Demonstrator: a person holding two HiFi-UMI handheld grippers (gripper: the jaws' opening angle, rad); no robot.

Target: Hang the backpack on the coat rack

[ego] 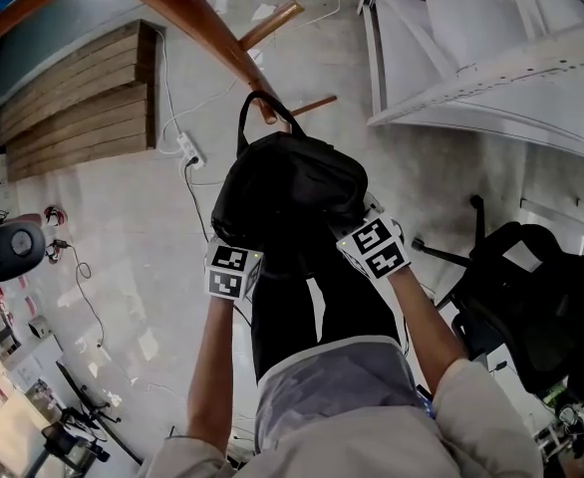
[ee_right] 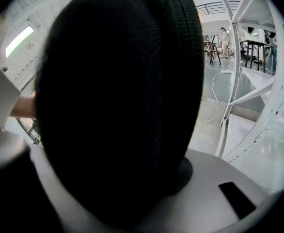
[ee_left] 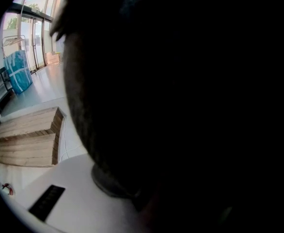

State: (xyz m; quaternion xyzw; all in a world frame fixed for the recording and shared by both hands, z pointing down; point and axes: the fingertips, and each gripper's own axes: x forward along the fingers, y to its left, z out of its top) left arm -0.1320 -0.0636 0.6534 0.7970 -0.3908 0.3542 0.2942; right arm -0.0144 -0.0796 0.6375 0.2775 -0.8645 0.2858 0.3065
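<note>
Backpack [ego: 290, 182], black, sits clamped between both grippers at the middle of the head view. I note its top carry loop [ego: 262, 108] passed round the tip of a wooden arm of the coat rack [ego: 187, 13], with two shorter pegs jutting just beyond. Whether the arm bears the weight, I cannot tell.

Left gripper [ego: 234, 257]: jaws partly closed, gripping the lower left side of the backpack. Dark fabric fills nearly all of the left gripper view, and one pale jaw with its round pad lies against it.

Right gripper [ego: 372, 235]: jaws likewise partly closed, gripping the lower right side. In the right gripper view I see the ribbed black fabric bulging between the jaws, the pad pressed into it.

Surroundings: a stack of wooden planks [ego: 83, 98] on the pale floor [ego: 143, 227] at left, a white power strip [ego: 189, 150] beside it, a black office chair [ego: 541, 307] at right, a white metal frame [ego: 471, 78] above that.
</note>
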